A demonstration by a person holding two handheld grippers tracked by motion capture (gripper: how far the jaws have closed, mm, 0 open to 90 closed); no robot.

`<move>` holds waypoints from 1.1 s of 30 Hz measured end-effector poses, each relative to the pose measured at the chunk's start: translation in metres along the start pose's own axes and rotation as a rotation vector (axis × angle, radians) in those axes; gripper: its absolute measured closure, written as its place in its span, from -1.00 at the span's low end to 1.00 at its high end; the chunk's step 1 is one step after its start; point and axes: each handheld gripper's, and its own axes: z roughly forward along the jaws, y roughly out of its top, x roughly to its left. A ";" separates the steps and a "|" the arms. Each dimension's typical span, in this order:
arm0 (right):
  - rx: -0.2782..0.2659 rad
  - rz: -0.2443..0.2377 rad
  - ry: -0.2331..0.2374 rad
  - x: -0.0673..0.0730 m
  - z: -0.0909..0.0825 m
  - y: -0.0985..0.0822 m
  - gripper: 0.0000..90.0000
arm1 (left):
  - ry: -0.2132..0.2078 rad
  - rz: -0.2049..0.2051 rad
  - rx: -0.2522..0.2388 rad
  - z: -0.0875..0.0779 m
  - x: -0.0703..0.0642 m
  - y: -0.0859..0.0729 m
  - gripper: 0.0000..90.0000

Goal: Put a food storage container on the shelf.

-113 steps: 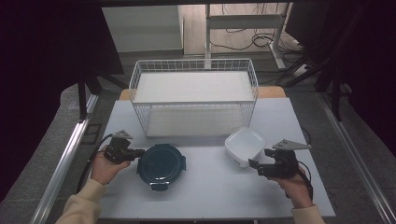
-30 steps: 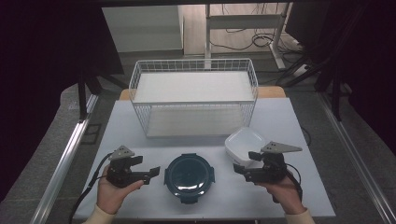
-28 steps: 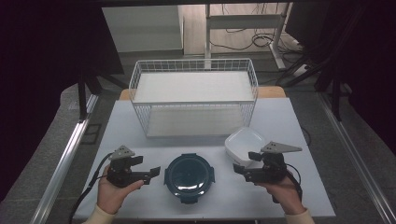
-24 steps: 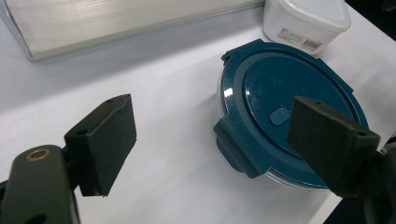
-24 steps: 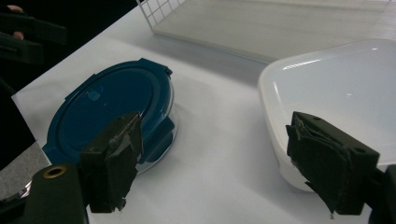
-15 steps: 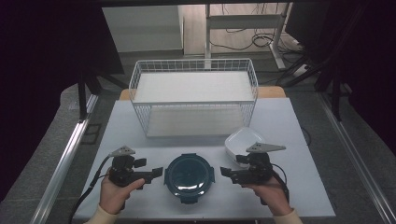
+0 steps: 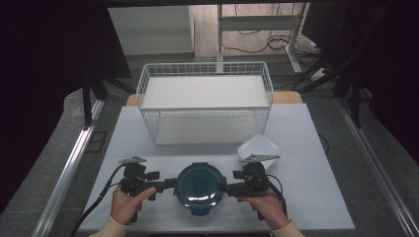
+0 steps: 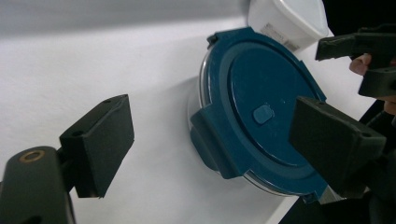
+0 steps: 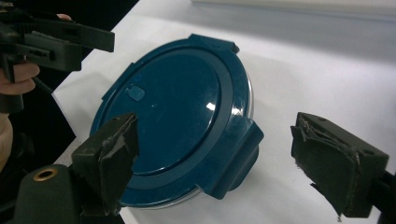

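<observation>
Container [image 7: 198, 186], round with a blue clip-on lid [image 8: 261, 112], sat at the table's [image 7: 316, 148] near edge, midway between your hands. You had brought the left gripper [image 7: 165, 184] and right gripper [image 7: 222, 187] in from opposite sides, apparently to address its side latches. Both sets of jaws stood wide apart, each straddling a latch, gripping nothing. White bowl [image 7: 259, 149] and wire basket [image 7: 205, 109] stood behind.

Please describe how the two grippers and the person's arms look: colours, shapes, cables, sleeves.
The left gripper and the right gripper are black, each with two flat, blocky jaws. A grey three-cornered plate sits on top of each. A black cable trails from each. In the right gripper view its pads look worn and frayed. A brass-coloured ring shows at each base. The person wears light cream sleeves.
</observation>
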 end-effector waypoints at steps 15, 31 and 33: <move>0.033 0.122 0.022 -0.005 0.024 -0.012 -0.73 | -0.109 -0.088 0.057 0.028 0.006 -0.008 -0.69; 0.058 0.250 0.076 -0.007 0.042 -0.021 -0.73 | -0.178 -0.163 0.086 0.043 0.009 -0.017 -0.53; 0.058 0.261 0.090 -0.006 0.043 -0.021 -0.65 | -0.199 -0.164 0.084 0.043 0.009 -0.017 -0.42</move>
